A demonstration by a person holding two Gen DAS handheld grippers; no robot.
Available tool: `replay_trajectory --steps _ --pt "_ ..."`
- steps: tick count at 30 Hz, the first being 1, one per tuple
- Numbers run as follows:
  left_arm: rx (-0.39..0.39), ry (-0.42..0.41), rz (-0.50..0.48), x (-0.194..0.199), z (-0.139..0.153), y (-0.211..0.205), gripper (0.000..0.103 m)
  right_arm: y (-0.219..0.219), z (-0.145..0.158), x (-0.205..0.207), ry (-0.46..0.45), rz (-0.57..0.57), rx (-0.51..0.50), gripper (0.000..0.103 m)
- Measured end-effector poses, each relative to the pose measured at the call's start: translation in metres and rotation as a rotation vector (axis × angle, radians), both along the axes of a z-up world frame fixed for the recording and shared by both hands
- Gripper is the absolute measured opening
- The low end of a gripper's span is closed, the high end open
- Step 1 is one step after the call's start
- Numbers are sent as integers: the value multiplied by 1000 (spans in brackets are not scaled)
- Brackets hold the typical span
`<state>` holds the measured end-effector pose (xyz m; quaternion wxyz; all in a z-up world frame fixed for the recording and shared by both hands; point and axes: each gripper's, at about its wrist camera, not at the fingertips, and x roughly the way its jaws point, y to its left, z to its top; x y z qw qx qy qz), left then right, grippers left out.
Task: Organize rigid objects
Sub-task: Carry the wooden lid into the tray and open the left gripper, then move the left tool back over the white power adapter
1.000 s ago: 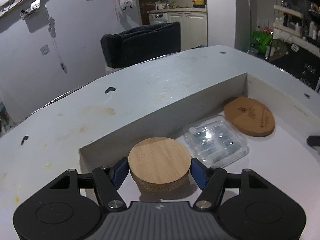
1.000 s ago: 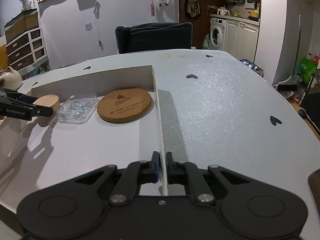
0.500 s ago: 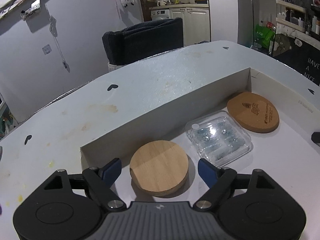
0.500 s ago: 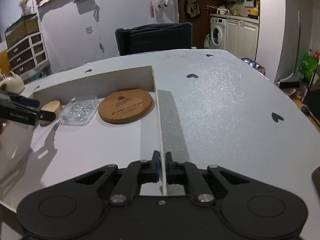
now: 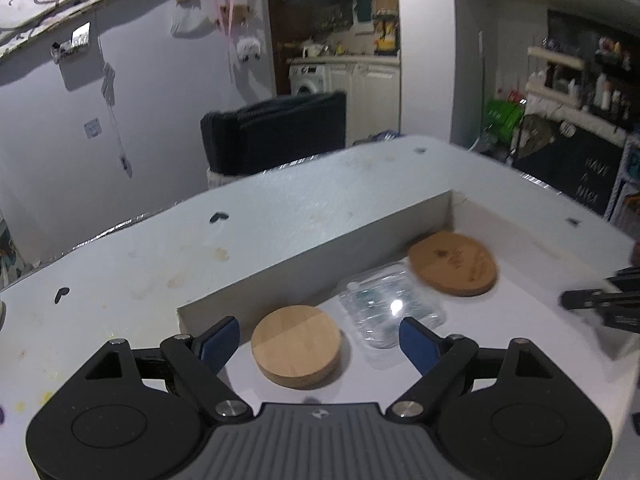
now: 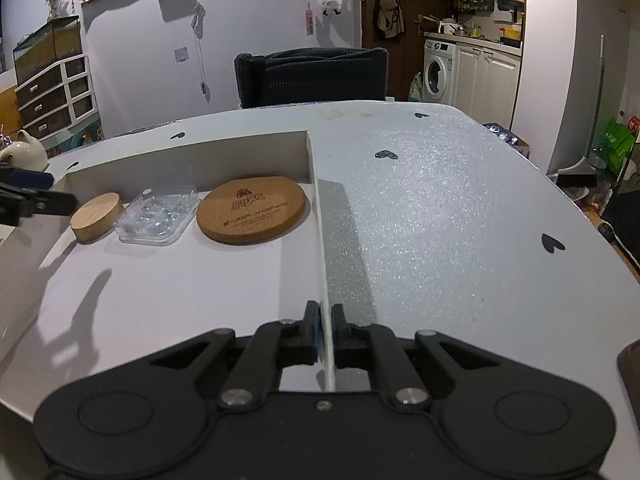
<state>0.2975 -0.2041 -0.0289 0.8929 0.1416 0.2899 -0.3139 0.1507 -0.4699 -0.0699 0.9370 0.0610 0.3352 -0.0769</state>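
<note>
A round wooden lid (image 5: 297, 346) lies in the far left corner of a shallow white box (image 5: 320, 236). Beside it lie a clear plastic case (image 5: 390, 306) and a cork coaster (image 5: 454, 268). My left gripper (image 5: 320, 342) is open and empty, raised just behind the lid. In the right wrist view the lid (image 6: 97, 217), case (image 6: 158, 214) and coaster (image 6: 251, 209) line up along the box's back wall. My right gripper (image 6: 325, 334) is shut on the box's right wall (image 6: 320, 240) near the front.
The box sits on a grey table (image 6: 440, 208) with black heart marks. A dark chair (image 6: 312, 76) stands behind the table. A white teapot (image 6: 22, 154) is at the far left. The right gripper shows at the right edge of the left wrist view (image 5: 600, 300).
My left gripper opened, let go of the wooden lid, and pulled back and up. The lid stays in the box corner. The right gripper still holds the box wall.
</note>
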Motion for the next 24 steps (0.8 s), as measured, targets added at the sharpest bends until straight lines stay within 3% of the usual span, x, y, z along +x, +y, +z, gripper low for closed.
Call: replay_trajectory --steps 12,24 --pt "-117 -47 -60 -62 15 45 87 1 -1 0 -4 3 -9 7" --pt "-121 -89 24 -101 10 112 88 2 -1 0 3 11 -29 7"
